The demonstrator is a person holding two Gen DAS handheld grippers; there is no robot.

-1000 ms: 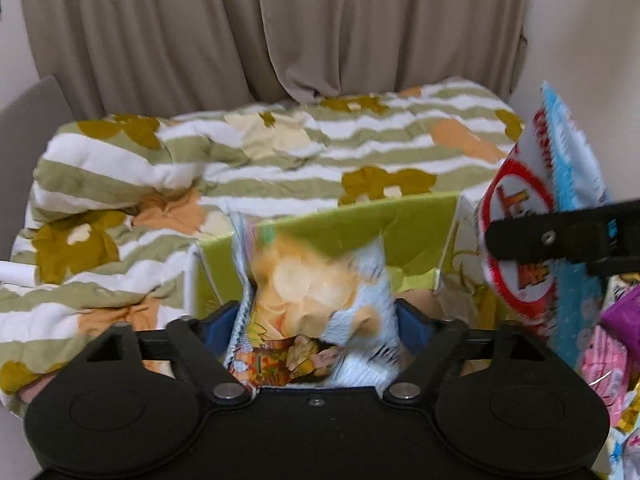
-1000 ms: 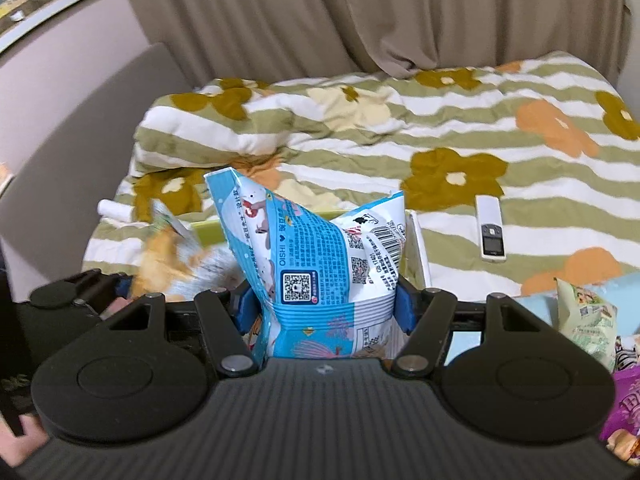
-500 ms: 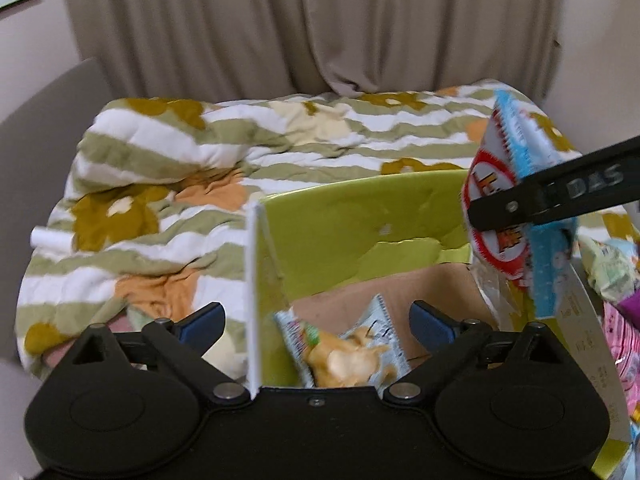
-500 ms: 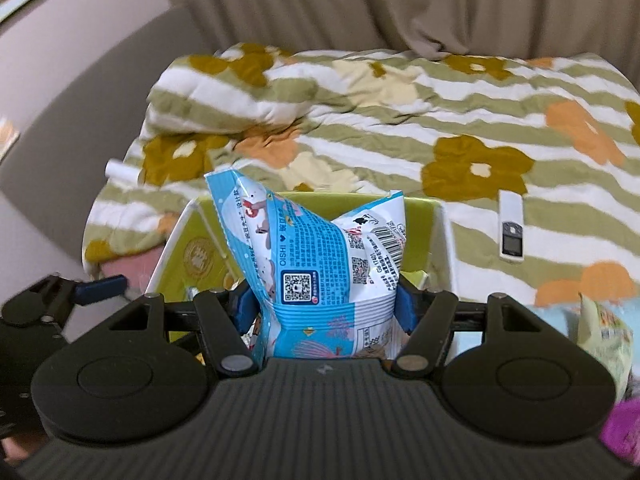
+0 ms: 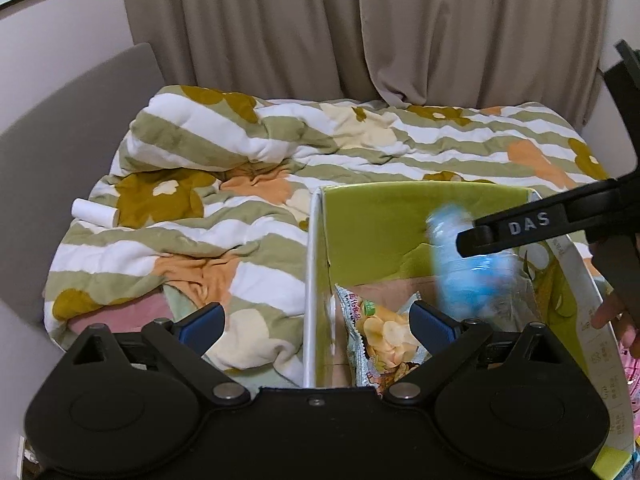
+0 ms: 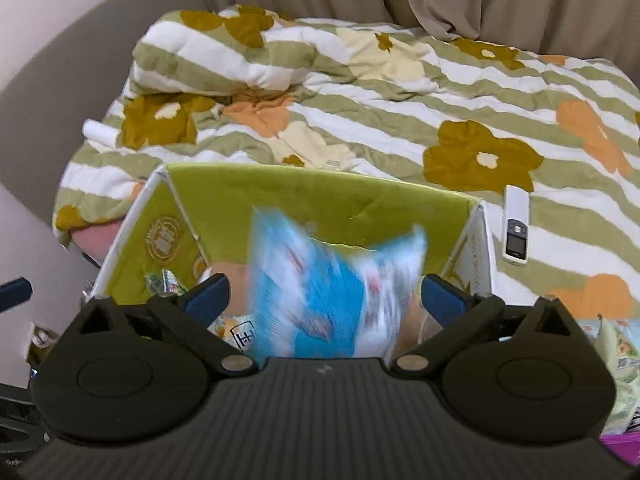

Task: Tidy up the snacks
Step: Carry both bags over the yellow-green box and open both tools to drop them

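A green-lined cardboard box [image 5: 384, 216] stands on the bed; it also shows in the right wrist view [image 6: 280, 196]. A chip packet [image 5: 380, 336] lies on its floor. My left gripper [image 5: 316, 320] is open and empty over the box's left wall. My right gripper [image 6: 324, 292] is open above the box. The blue and white snack bag [image 6: 332, 292] is blurred between its spread fingers, falling free into the box; it also shows in the left wrist view [image 5: 464, 272]. The right gripper's black arm [image 5: 552, 224] crosses the left wrist view.
A striped floral quilt [image 5: 248, 184] covers the bed behind the box. A white remote [image 6: 516, 224] lies right of the box. A white roll [image 5: 94, 212] lies at the quilt's left edge. More snack packets [image 6: 616, 360] lie at the right. Curtains hang behind.
My right gripper opened and let go of the blue bag, which drops into the box. My left gripper, open since dropping the chip packet, drew back to the left.
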